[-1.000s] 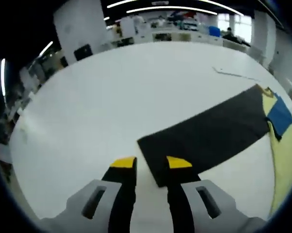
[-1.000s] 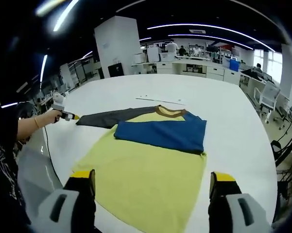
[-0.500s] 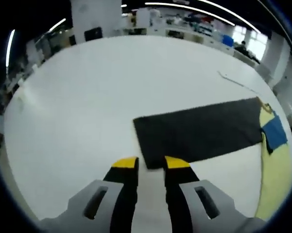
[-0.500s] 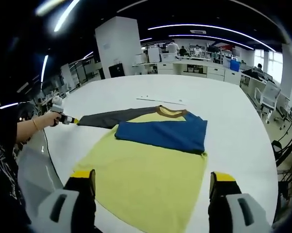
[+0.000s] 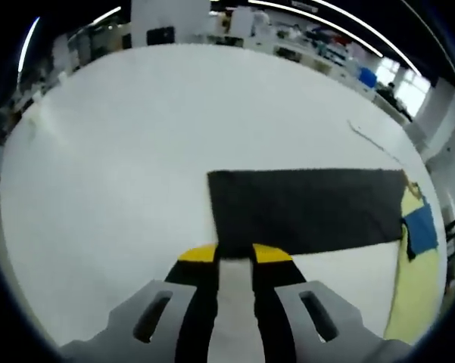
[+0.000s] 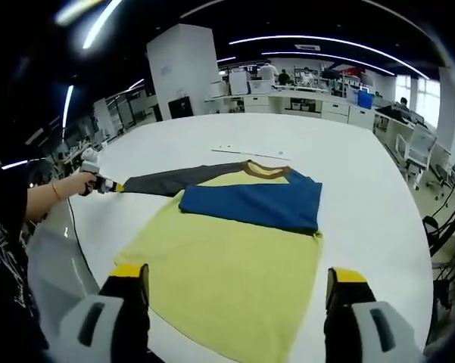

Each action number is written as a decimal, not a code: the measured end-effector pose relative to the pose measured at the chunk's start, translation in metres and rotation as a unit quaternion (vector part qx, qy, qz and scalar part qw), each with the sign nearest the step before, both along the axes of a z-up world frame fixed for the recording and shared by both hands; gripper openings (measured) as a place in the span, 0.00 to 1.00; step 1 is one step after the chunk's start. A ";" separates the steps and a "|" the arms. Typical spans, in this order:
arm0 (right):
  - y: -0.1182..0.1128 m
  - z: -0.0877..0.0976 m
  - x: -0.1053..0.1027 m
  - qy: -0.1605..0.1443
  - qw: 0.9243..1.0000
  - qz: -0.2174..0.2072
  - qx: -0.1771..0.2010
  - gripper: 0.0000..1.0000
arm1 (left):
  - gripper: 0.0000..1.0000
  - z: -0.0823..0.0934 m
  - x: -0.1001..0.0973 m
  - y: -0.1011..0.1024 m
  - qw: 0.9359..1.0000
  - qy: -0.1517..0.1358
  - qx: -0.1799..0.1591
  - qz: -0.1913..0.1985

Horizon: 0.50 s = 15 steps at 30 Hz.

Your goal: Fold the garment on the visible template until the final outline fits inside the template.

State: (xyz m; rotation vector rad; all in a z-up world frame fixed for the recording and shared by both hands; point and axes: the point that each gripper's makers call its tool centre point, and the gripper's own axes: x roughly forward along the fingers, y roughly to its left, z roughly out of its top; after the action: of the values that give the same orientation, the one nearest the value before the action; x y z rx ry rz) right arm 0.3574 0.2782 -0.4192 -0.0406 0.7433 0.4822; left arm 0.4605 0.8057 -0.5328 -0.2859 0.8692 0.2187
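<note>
The left claw (image 5: 235, 255) seemingly pinched the shirt's (image 6: 235, 249) dark sleeve (image 5: 306, 210) end on the desk (image 5: 121, 151); the right claw (image 6: 238, 280) hung released.

A big white table (image 6: 363, 197) holds everything here. A shirt (image 6: 227, 265) lies flat on it, spread out. The body of the shirt is yellow. One blue sleeve (image 6: 250, 204) is folded across the chest. The other sleeve, dark grey (image 5: 303, 208), lies straight out to the side on the white top. A thin pale strip (image 6: 250, 155) lies on the table just past the shirt's brown collar.
</note>
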 end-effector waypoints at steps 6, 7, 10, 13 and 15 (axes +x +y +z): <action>0.002 -0.001 0.000 0.001 1.000 0.001 0.000 0.98 | 0.08 0.000 0.002 0.004 1.000 0.005 0.001 0.023; 0.001 -0.002 0.000 0.001 1.000 0.001 0.000 0.98 | 0.08 0.000 0.001 0.003 1.000 0.009 0.008 0.021; -0.001 -0.003 0.000 0.003 1.000 -0.001 -0.002 0.97 | 0.07 0.000 0.003 0.003 1.000 0.012 0.016 0.023; -0.002 -0.003 0.000 0.003 1.000 -0.004 0.000 0.97 | 0.03 -0.001 0.004 0.004 1.000 0.011 0.014 0.025; -0.002 -0.003 -0.001 0.003 1.000 -0.003 0.000 0.97 | 0.01 0.000 0.005 0.004 1.000 0.009 0.015 0.022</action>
State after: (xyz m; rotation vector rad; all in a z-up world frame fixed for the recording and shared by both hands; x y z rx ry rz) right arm 0.3563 0.2759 -0.4222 -0.0367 0.7486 0.4767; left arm 0.4650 0.8100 -0.5329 -0.2747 0.8772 0.2756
